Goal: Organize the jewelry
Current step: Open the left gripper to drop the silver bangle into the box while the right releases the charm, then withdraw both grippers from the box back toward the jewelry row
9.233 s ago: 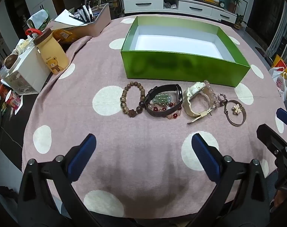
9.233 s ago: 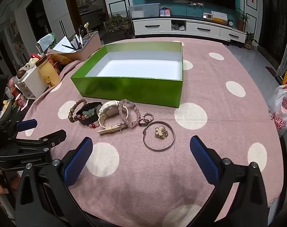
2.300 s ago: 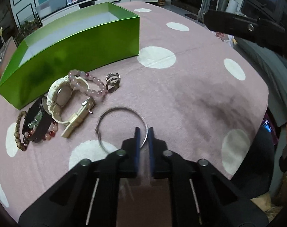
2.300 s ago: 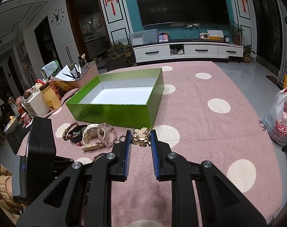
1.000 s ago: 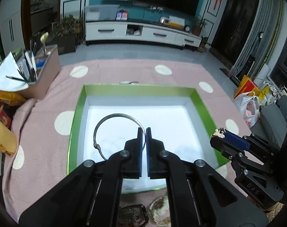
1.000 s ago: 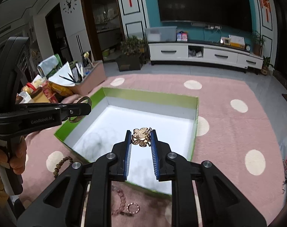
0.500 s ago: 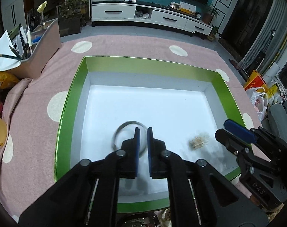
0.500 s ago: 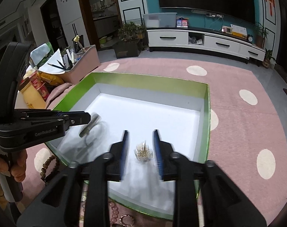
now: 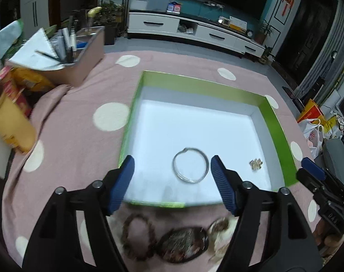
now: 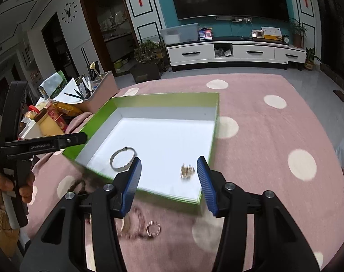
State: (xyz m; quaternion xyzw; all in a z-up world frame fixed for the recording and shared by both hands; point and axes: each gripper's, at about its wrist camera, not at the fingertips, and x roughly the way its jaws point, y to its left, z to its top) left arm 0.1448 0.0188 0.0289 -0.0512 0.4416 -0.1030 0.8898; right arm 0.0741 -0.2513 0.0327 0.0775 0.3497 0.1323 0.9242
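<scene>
The green box [image 9: 276,122] with a white floor lies open on the pink dotted cloth. A silver bangle [image 9: 191,168] and a gold flower brooch [image 9: 255,165] lie inside it; they also show in the right wrist view as the bangle [image 10: 122,158] and the brooch [image 10: 187,171] in the box [image 10: 214,136]. My left gripper [image 9: 172,182] is open and empty above the box's near edge. My right gripper [image 10: 168,182] is open and empty above the box's near corner. A wooden bead bracelet [image 9: 138,235], a dark watch [image 9: 182,244] and a pale watch [image 9: 221,226] lie blurred in front of the box. A small ring [image 10: 152,227] lies on the cloth.
A cardboard tray of pens and papers [image 9: 65,52] and a yellow bottle [image 9: 8,122] stand at the table's left. The right gripper shows at the right edge of the left wrist view [image 9: 319,185]. The left gripper shows at the left of the right wrist view [image 10: 42,146].
Both grippers have opened wide and pulled back. The bangle and the brooch, released half a second ago, now lie on the box floor.
</scene>
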